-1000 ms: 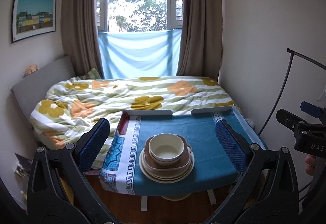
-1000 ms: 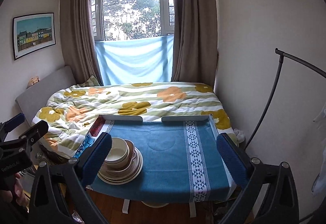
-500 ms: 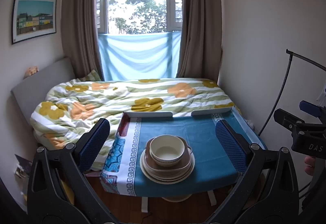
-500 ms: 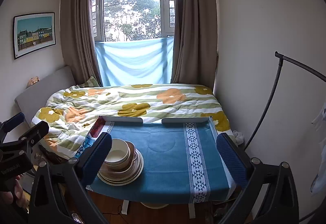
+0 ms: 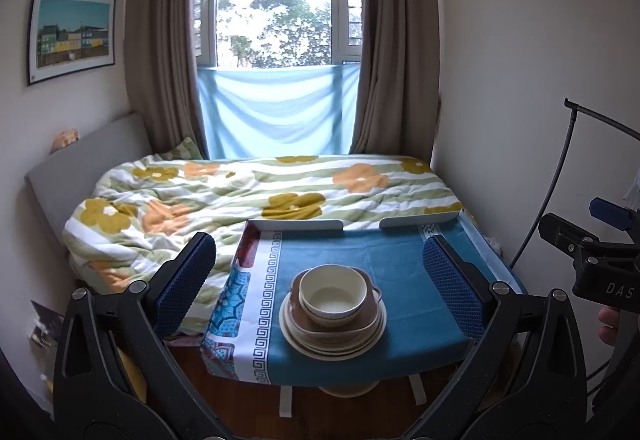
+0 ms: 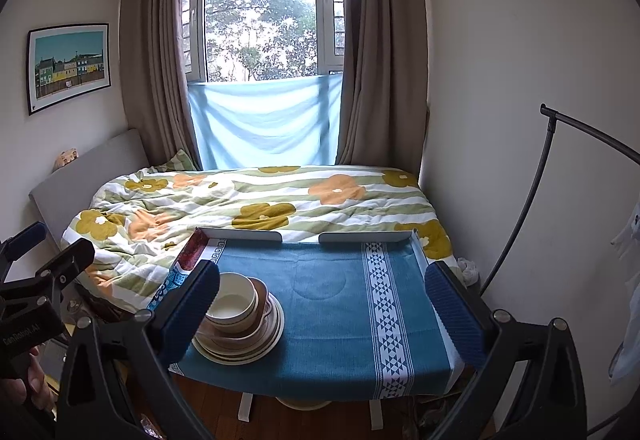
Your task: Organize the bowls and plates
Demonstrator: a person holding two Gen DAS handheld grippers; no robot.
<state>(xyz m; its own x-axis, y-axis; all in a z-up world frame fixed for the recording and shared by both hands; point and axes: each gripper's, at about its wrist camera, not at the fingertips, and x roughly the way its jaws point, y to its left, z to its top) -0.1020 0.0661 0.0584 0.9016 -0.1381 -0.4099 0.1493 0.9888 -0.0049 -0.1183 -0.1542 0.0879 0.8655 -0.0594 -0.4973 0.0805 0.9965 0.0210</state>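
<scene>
Crockery all in one stack [image 5: 333,314] near the worktop [image 5: 404,272] front edge, toward 7 o'clock on the blue cloth: cream bowl [image 5: 333,295] on top, nested in a brown dish [image 5: 366,322], cream plates [image 5: 362,345] beneath. Left gripper [image 5: 319,290] and right gripper [image 6: 322,304] both held back from the worktop, fingers spread wide, gripping nothing. Could be a finished pile, or a pile about to be sorted apart; no telling which. Rest of the cloth toward 3 o'clock bare.

both tools tilted slightly upward; stacked dishes [image 5: 334,310] lower in views.
</scene>
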